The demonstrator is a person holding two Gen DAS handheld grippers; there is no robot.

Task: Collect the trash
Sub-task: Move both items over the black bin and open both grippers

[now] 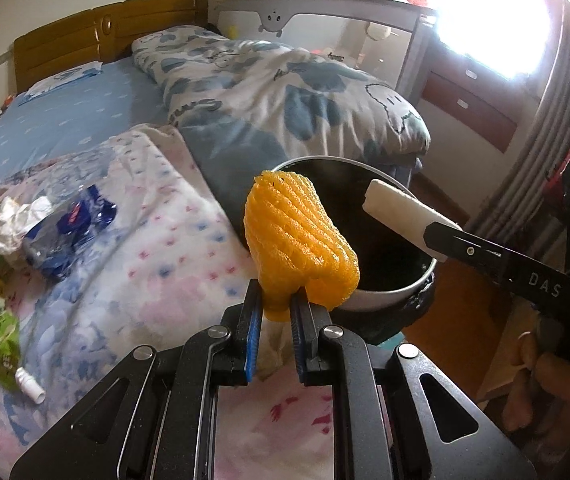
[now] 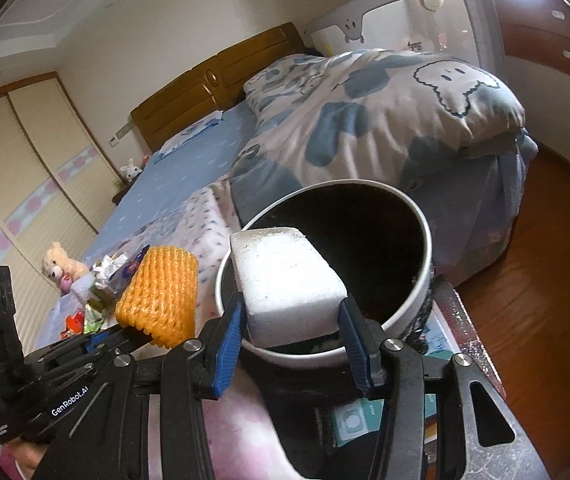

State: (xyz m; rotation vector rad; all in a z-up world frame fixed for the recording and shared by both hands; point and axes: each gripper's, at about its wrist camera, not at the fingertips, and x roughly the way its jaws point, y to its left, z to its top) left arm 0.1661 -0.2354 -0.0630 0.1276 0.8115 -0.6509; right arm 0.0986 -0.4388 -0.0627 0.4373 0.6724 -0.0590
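Bedroom. Bed [image 1: 85, 120] with blue sheet, wooden headboard [image 1: 105, 28], patterned duvet [image 1: 285, 92] heaped along its far side; wood floor [image 2: 545, 280] beyond.

Bed edge: white-rimmed bin [image 2: 425, 248] with black lining just beside the mattress corner, its mouth unobstructed.

Loose wrappers [image 1: 1, 248] lie on the floral blanket [image 1: 145, 260], well apart from the bin.

Left gripper [image 1: 277, 304]: clamped on orange foam net [image 1: 297, 236], at the bin's near rim.

Right gripper [image 2: 291, 320]: closed on white foam block [image 2: 285, 276], over the bin mouth.
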